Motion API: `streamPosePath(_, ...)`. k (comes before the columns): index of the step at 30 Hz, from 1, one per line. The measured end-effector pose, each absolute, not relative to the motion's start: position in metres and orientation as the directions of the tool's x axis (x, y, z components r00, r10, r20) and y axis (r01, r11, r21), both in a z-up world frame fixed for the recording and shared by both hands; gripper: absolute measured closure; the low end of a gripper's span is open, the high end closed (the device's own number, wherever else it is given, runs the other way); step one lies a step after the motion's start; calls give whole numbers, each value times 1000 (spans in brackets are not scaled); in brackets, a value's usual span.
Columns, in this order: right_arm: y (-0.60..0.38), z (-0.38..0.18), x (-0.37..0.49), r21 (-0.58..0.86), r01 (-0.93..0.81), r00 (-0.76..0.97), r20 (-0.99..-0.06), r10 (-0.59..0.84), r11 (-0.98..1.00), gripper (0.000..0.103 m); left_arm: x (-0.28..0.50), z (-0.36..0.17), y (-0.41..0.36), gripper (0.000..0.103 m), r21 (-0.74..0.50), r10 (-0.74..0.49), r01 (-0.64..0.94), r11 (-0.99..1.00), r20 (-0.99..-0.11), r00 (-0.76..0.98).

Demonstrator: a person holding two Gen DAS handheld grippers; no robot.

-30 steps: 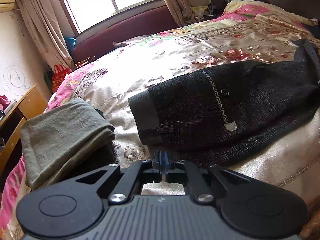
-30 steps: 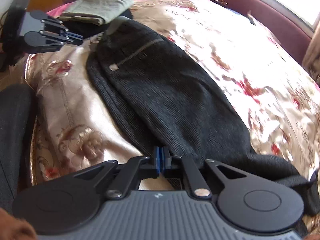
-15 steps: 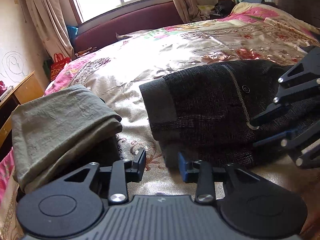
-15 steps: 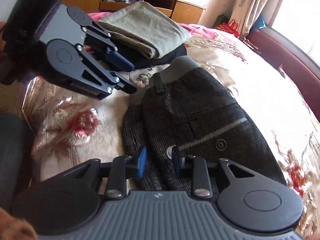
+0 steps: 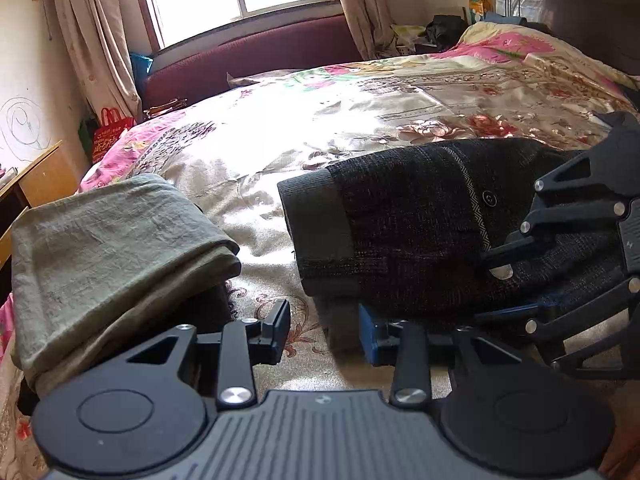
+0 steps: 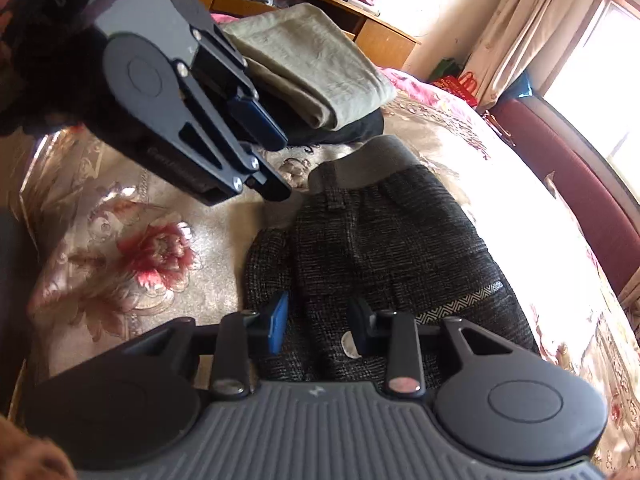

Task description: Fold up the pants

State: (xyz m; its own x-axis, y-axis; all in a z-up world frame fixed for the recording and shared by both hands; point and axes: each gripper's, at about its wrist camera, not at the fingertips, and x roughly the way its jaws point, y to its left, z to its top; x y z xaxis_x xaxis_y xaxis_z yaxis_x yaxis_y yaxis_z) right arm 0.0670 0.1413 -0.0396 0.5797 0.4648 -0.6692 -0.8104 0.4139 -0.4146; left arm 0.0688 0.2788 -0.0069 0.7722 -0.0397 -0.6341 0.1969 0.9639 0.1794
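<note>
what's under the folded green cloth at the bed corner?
The green cloth lies on a dark garment, whose black edge shows beneath it at the side facing the dark pants. How far that garment runs underneath, and anything below it, is covered.

Bed with 2 lots of clothing

A wide bed under a shiny cream floral bedspread carried dark grey woven pants with a plain grey waistband, lying flat near its front edge. Just beside them, apart, sat a folded olive-green cloth garment stacked on a black one.
</note>
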Motion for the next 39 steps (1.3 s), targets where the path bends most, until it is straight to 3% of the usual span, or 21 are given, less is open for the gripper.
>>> streamPosePath(3, 143, -39, 81, -361, -801, 576, -682, 450, 478, 75, 81, -9, 285, 48, 131, -69, 201, 971, -651, 756)
streamPosePath(4, 142, -38, 84, -344, -802, 569, -687, 451, 488, 80, 84, -10, 286, 48, 120, -79, 206, 971, -654, 753)
streamPosePath(5, 140, -35, 86, -330, -808, 558, -693, 457, 488, 91, 86, -10, 286, 48, 117, -85, 211, 970, -654, 752)
streamPosePath(7, 136, -28, 89, -268, -822, 522, -708, 476, 503, 98, 89, -10, 286, 45, 112, -94, 218, 970, -650, 754)
streamPosePath(9, 128, -16, 95, -180, -820, 489, -714, 501, 544, 99, 94, -10, 291, 37, 84, -109, 214, 973, -652, 750)
streamPosePath(12, 117, -3, 98, -140, -816, 482, -699, 528, 560, 101, 104, -13, 302, 37, -9, -162, 211, 977, -672, 723)
streamPosePath(17, 103, 13, 104, -116, -798, 496, -684, 535, 591, 103, 113, -11, 305, 53, -93, -234, 236, 967, -679, 696)
streamPosePath(20, 94, 20, 112, -128, -778, 519, -683, 515, 615, 103, 115, -14, 306, 52, -86, -235, 243, 966, -685, 690)
streamPosePath(25, 93, 13, 111, -66, -816, 440, -715, 543, 575, 94, 120, -12, 304, 55, -83, -229, 239, 968, -686, 690)
streamPosePath(29, 119, -12, 90, -169, -840, 469, -704, 534, 515, 58, 118, -5, 303, 70, -62, -198, 214, 975, -678, 708)
streamPosePath(31, 131, -22, 86, -193, -834, 486, -702, 521, 518, 59, 113, 1, 305, 73, -67, -203, 214, 974, -672, 713)
streamPosePath(33, 141, -30, 83, -257, -813, 539, -670, 510, 522, 63, 110, 7, 306, 75, -65, -205, 219, 974, -672, 712)
streamPosePath(34, 145, -32, 82, -297, -793, 576, -650, 496, 532, 69, 109, 9, 307, 76, -61, -207, 226, 972, -673, 710)
streamPosePath(35, 147, -31, 87, -305, -771, 602, -638, 481, 560, 89, 108, 11, 307, 76, -64, -214, 232, 971, -674, 707)
streamPosePath(36, 146, -28, 93, -266, -769, 590, -647, 484, 581, 94, 109, 12, 308, 76, -65, -215, 234, 970, -675, 706)
streamPosePath(39, 140, -14, 107, -172, -769, 549, -672, 498, 616, 96, 110, 19, 307, 77, -63, -217, 236, 970, -671, 709)
